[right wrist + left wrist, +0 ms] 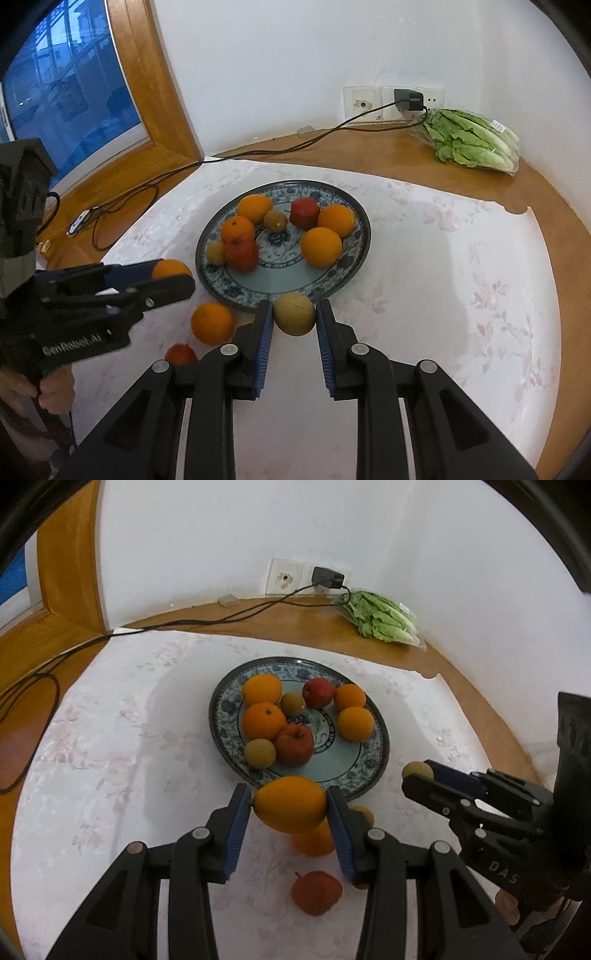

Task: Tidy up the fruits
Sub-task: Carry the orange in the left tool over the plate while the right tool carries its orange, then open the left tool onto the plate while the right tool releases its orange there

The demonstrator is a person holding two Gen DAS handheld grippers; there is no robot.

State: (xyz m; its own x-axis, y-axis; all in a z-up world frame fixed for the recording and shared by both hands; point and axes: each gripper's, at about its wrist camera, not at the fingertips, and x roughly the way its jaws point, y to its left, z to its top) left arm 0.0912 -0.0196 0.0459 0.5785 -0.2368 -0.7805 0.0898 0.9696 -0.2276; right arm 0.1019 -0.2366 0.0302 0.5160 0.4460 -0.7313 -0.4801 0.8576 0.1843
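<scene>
My left gripper (289, 797) is shut on an orange (290, 805), held just above the near rim of the blue patterned plate (340, 764). The plate (280, 286) carries several oranges, two red apples and small brownish fruits. My right gripper (294, 308) is shut on a small yellow-brown fruit (294, 314) at the plate's near edge. Each gripper shows in the other's view: the right gripper (417, 775) and the left gripper (175, 275). Loose on the cloth lie another orange (212, 323) and a red apple (316, 892).
A bagged lettuce (472, 140) lies in the far right corner of the wooden table. A black charger (408, 99) sits in the wall socket, and its cable (280, 149) runs left along the table. A white floral cloth (461, 277) covers the table under the plate.
</scene>
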